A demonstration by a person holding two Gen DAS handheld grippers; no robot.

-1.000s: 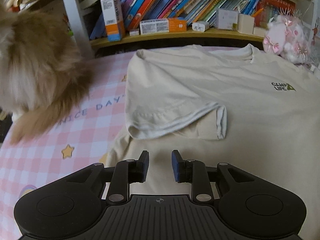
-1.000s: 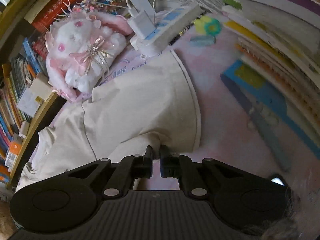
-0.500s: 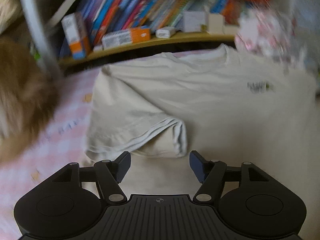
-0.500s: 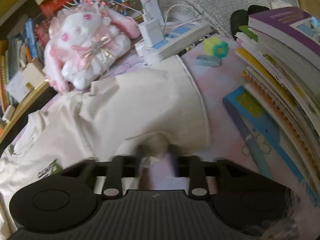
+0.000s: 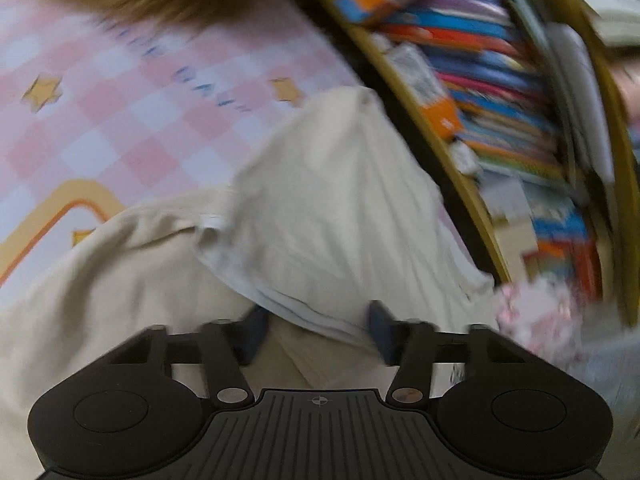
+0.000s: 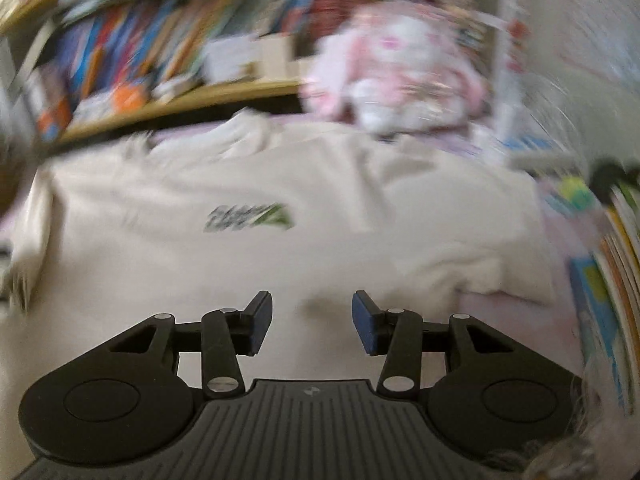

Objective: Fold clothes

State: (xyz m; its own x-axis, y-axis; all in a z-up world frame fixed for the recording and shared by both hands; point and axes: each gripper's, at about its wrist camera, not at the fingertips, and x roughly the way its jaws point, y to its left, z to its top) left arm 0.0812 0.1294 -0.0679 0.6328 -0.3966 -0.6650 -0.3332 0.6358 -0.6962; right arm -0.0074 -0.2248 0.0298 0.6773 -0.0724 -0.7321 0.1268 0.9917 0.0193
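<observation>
Right wrist view: cream T-shirt (image 6: pixel 280 240) lies spread ahead of the right gripper (image 6: pixel 312 320), chest logo (image 6: pixel 248 216) beyond the left finger; jaws wide apart, holding nothing. Left wrist view, blurred: left gripper (image 5: pixel 316 328) wide open, folded sleeve (image 5: pixel 320 240) lying between and beyond its fingertips.

The black two-finger left gripper (image 5: pixel 318 330) now stands with its jaws spread wide, where a second ago they sat close together; the folded-in sleeve hem (image 5: pixel 304 314) of the cream cotton T-shirt (image 5: pixel 340 200) lies between the blue pads. Its view has swung, putting the wooden bookshelf (image 5: pixel 500 92) on the right. The black right gripper (image 6: pixel 312 320) has let go of the shirt's edge, stands open, and now faces the blurred green chest logo (image 6: pixel 248 216).
</observation>
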